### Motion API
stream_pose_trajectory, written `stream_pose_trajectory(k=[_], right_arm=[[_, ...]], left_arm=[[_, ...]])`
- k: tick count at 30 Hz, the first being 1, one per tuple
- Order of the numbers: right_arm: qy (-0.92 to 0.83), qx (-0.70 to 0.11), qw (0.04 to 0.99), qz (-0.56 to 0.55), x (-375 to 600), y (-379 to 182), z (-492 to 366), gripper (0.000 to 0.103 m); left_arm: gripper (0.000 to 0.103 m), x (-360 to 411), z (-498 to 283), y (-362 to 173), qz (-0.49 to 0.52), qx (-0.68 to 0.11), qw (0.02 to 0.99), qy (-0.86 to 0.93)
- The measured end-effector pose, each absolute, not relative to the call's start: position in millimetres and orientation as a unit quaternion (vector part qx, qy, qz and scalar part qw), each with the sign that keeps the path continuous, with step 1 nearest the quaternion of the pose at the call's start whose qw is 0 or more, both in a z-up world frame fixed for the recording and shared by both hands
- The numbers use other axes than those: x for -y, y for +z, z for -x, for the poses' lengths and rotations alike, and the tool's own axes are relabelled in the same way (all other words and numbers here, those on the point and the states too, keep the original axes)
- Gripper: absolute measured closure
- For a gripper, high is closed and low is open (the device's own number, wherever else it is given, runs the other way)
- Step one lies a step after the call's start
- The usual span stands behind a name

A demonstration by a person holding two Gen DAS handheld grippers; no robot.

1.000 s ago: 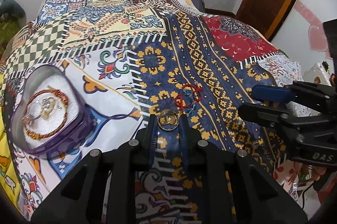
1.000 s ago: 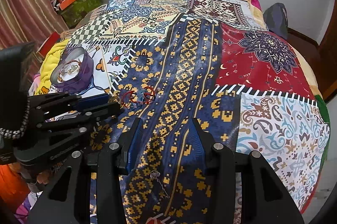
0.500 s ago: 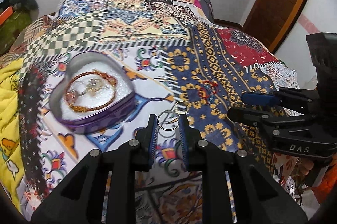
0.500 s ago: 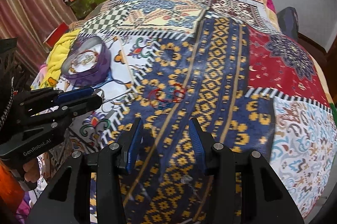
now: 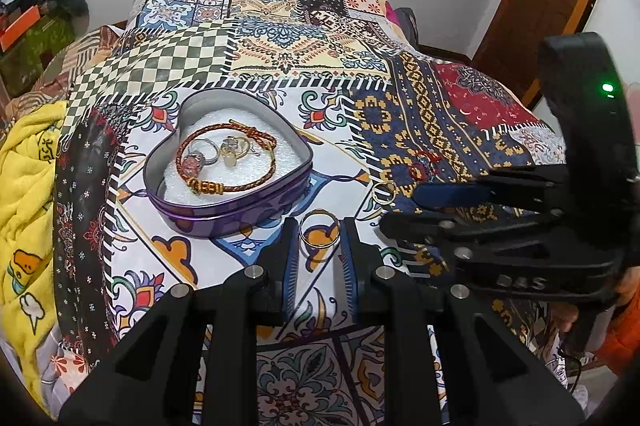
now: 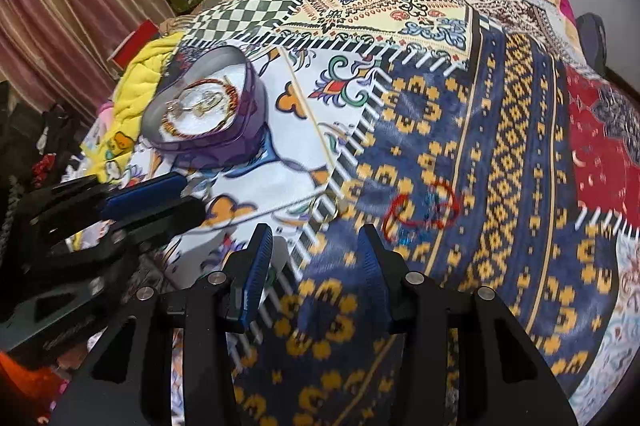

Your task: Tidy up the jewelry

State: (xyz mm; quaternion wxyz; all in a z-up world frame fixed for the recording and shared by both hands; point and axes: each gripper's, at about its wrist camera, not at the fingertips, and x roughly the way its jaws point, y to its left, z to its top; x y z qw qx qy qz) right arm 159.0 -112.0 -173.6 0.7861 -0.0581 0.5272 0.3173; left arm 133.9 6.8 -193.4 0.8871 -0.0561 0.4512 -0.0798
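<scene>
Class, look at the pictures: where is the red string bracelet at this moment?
The red string bracelet lies loose on the blue-and-gold patch of the bedspread, ahead of the open right gripper and right of the heart-shaped tin.

One purple heart-shaped tin [image 5: 240, 202] sits on one patchwork bedspread [image 5: 280, 26], holding one braided orange bracelet [image 5: 224, 162] and several rings [image 5: 208, 150], too tangled to count exactly. Outside the tin are one ring [image 5: 319, 231] between the left claw's [image 5: 316, 238] fingers, one gold ring [image 5: 383, 193] on the cover and one red bracelet [image 5: 425, 166]. Two claws appear, left and right [image 6: 316, 258].
</scene>
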Motion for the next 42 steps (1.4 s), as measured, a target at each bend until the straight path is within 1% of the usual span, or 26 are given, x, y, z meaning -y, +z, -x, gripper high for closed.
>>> stream_pose_trajectory(k=[2, 4, 5, 7, 9, 19, 33, 42], right_arm=[[0.314, -0.524, 0.789, 0.068, 108, -175, -162, 0.062], [0.31, -0.518, 0.793, 0.08, 104, -176, -164, 0.067], [0.307, -0.515, 0.796, 0.089, 102, -177, -164, 0.071], [0.303, -0.508, 0.8, 0.1, 100, -178, -164, 0.075], [0.298, -0.501, 0.805, 0.109, 99, -178, -164, 0.084], [0.297, -0.495, 0.811, 0.092, 108, -164, -160, 0.085], [0.324, -0.437, 0.836, 0.066, 97, -112, -157, 0.085], [0.35, -0.413, 0.839, 0.058, 74, -102, -159, 0.085]], left_arm=[[0.083, -9, -134, -194, 0.059, -0.451, 0.887, -0.079], [0.083, -11, -134, -195, 0.062, -0.451, 0.887, -0.078], [0.083, -12, -134, -196, 0.064, -0.451, 0.887, -0.078], [0.083, -14, -135, -198, 0.067, -0.452, 0.886, -0.077], [0.083, -15, -135, -200, 0.07, -0.453, 0.885, -0.076], [0.083, -20, -132, -192, 0.071, -0.443, 0.89, -0.076], [0.083, -39, -126, -156, 0.07, -0.402, 0.912, -0.052], [0.083, -57, -132, -146, 0.076, -0.385, 0.919, -0.03]])
